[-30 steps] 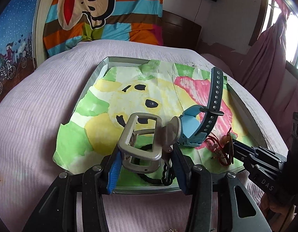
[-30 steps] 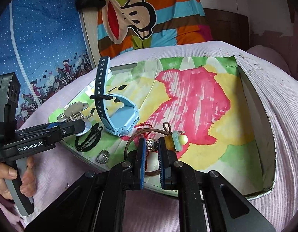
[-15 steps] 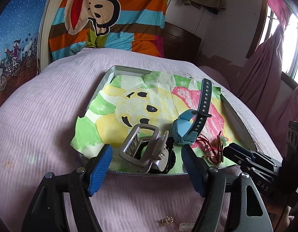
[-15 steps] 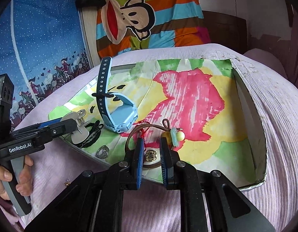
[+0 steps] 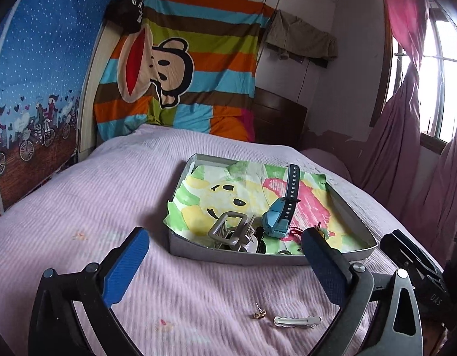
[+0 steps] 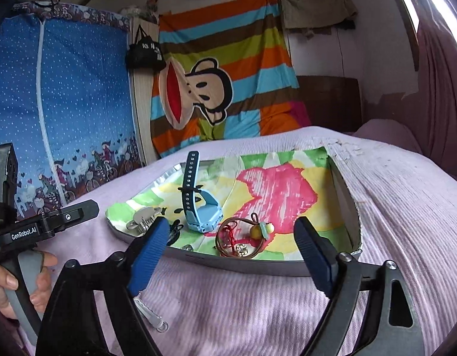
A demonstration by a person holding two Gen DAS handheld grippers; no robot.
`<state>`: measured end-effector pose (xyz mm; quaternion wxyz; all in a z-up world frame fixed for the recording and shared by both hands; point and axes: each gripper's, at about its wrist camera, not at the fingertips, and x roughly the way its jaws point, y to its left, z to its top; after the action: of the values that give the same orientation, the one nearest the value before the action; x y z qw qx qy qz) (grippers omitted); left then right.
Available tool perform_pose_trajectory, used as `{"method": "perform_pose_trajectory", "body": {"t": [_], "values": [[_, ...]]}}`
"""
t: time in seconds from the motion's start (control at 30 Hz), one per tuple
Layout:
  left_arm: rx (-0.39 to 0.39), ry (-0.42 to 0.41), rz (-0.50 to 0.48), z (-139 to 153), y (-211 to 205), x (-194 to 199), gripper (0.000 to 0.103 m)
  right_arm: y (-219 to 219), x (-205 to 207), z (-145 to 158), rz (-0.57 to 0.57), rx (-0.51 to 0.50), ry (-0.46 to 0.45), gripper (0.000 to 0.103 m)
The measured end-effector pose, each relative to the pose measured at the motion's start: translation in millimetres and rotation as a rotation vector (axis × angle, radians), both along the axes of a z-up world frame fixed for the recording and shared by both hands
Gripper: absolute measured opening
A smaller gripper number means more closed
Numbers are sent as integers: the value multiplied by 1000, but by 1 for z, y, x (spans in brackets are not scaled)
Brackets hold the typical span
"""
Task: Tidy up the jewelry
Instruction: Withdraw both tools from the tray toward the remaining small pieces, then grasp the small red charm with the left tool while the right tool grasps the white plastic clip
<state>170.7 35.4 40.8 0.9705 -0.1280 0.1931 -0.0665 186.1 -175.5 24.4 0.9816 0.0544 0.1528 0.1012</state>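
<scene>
left hand-held gripper (image 5: 225, 262): yours, spread wide, empty
right hand-held gripper (image 6: 232, 250): yours, wide, empty
tray (image 5: 243, 256): holds watch (image 5: 280, 218), hair claw (image 5: 232, 231)
bed (image 5: 109, 195): earring (image 5: 259, 314), hair clip (image 5: 296, 321)

Both grippers, left (image 5: 225, 255) and right (image 6: 232, 243), have opened and backed off, leaving hair claw (image 5: 232, 233) and bracelet (image 6: 240, 238) in the tray (image 5: 237, 256)

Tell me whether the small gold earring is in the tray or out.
Out. The gold earring lies on the pink bedspread beside a hair clip, short of the tray.
</scene>
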Motion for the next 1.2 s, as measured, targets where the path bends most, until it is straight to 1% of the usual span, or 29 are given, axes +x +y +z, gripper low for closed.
{"method": "perform_pose_trajectory", "body": {"t": [0.07, 0.2, 0.37, 0.6, 0.87, 1.1, 1.2], "values": [[16, -28, 7, 0, -1, -10, 103, -2, -14, 2, -4, 19, -43, 101], [57, -70, 19, 0, -3, -26, 103, -2, -38, 6, -8, 20, -94, 102], [92, -85, 21, -5, -5, -40, 103, -1, -59, 3, 3, 1, -120, 102], [134, -75, 16, -18, -8, -51, 103, -2, -74, -9, 18, -18, -100, 102], [148, -54, 9, -29, -8, -55, 103, -3, -75, -17, 18, -16, -92, 102], [151, -26, -1, -35, -8, -55, 103, -1, -71, -25, 50, -33, -39, 102], [148, -23, 1, -37, -7, -55, 103, 0, -69, -29, 56, -35, -30, 102]]}}
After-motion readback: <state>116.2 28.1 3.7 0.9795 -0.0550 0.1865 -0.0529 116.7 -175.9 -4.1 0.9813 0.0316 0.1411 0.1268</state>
